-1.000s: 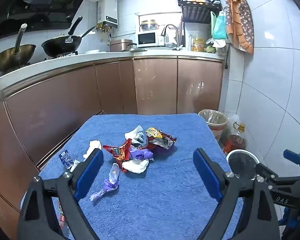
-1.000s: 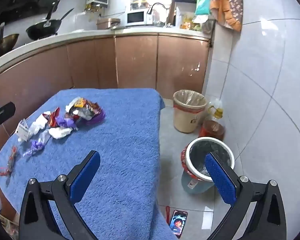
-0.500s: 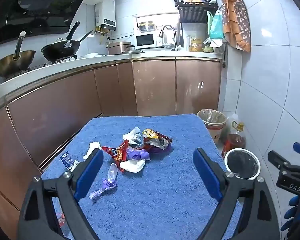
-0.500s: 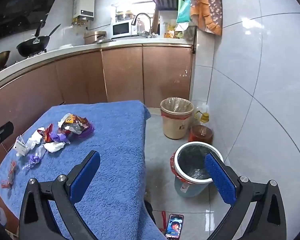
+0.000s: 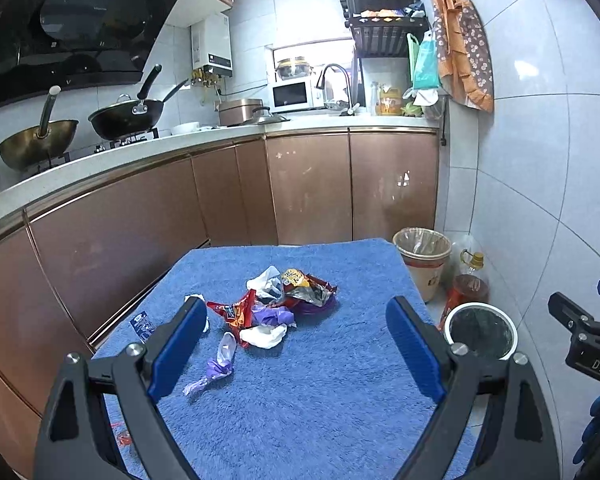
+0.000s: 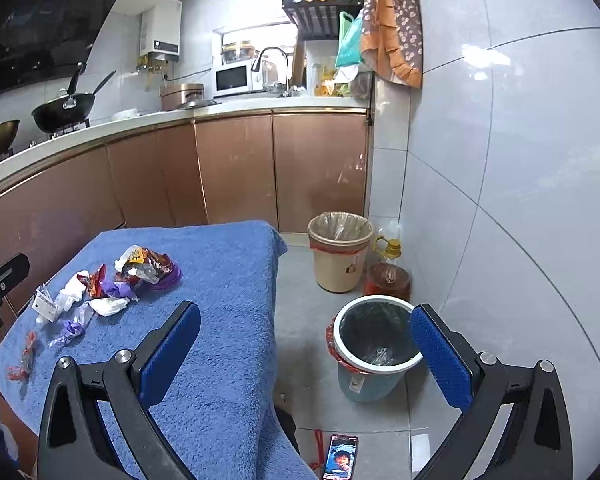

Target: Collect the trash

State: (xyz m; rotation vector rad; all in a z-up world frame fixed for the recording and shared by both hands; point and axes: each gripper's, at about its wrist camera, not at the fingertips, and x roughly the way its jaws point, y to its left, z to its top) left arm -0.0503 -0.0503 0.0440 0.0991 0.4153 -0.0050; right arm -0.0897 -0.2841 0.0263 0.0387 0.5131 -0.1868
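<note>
Trash piled mid-tabletop, both tongs spread and empty

A messy heap of trash [image 5: 274, 304] is seen on the blue-towelled tabletop [image 5: 320, 400]: red and foil snack wrappers, white tissue wads, purple bits, with a few scraps strewn off to the left. The left tongs [image 5: 296, 344] are held low over the near edge, spread wide, nothing pinched. The right tongs [image 6: 306, 352] are also spread and empty, held over the tabletop's right edge, with the bin [image 6: 374, 344] framed on the floor beyond.
</note>
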